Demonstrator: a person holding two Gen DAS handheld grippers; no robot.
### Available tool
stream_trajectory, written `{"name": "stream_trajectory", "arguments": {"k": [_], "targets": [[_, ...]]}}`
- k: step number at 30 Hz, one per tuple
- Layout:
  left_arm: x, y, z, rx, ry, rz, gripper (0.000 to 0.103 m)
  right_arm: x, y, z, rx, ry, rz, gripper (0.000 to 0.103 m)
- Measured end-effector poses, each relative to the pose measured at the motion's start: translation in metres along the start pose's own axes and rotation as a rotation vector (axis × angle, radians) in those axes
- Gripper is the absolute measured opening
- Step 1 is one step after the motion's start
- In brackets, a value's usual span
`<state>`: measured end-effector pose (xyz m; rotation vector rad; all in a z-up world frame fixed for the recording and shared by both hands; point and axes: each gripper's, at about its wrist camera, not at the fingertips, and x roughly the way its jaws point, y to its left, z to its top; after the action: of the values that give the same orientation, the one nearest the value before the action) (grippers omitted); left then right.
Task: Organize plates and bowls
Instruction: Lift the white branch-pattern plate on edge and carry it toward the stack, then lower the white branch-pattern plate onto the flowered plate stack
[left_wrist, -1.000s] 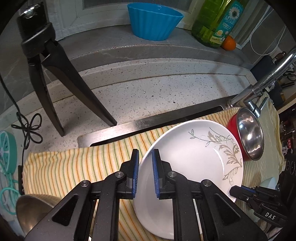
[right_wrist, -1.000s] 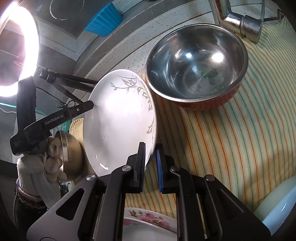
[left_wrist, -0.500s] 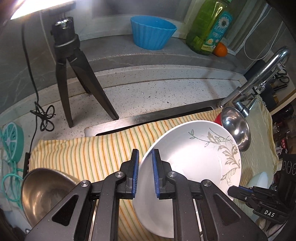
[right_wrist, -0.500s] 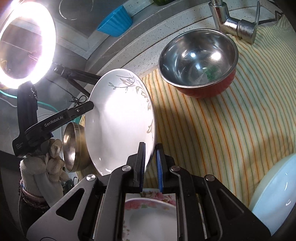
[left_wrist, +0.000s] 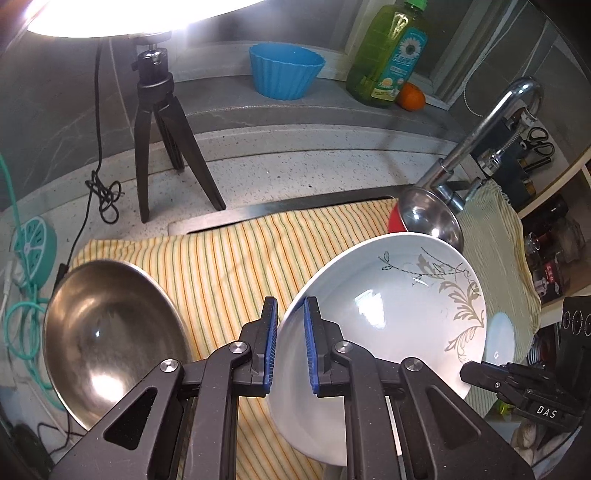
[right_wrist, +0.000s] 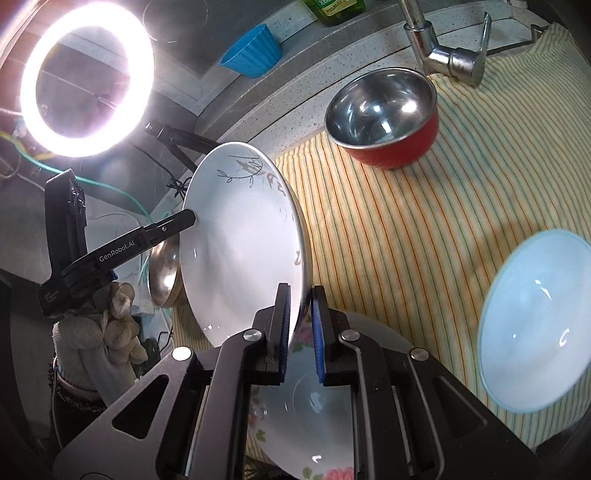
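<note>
Kitchen counter with a yellow striped cloth (left_wrist: 229, 258), two grippers sharing one plate.

Nearest, the left gripper (left_wrist: 290, 347) and right gripper (right_wrist: 300, 326) each pinch opposite rims of the tilted white leaf-patterned plate (left_wrist: 388, 317), held above the cloth. Below it lies a floral plate (right_wrist: 306, 413); a steel bowl (left_wrist: 110, 343) sits left, a pale blue bowl (right_wrist: 535, 317) right, a red bowl (right_wrist: 388, 118) farther back by the faucet (left_wrist: 476, 136).

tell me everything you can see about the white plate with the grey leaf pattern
The white plate looks like glossy ceramic, shallow and round, with a grey leaf-and-vine print along one side of its inner face. It is held off the striped cloth, tilted steeply on edge. The left tool and the right tool each pinch its rim from opposite sides. Nothing else visibly touches it; a floral plate lies below it.
</note>
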<state>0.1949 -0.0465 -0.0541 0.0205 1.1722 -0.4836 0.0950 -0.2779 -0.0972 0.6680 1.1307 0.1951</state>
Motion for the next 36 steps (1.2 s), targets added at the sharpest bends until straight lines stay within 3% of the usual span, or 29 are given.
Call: {"name": "stream_trajectory", "arguments": {"k": [16,36], "targets": [[-0.022,-0.032,-0.057,0.016,0.024,-0.031,0.012,-0.023,-0.025,-0.061,0.048,0.078,0.007,0.012],[-0.013,-0.053,-0.092,0.048,0.095,-0.045,0.013,-0.027,-0.045,-0.106,0.112,0.159,0.004,0.012]]}}
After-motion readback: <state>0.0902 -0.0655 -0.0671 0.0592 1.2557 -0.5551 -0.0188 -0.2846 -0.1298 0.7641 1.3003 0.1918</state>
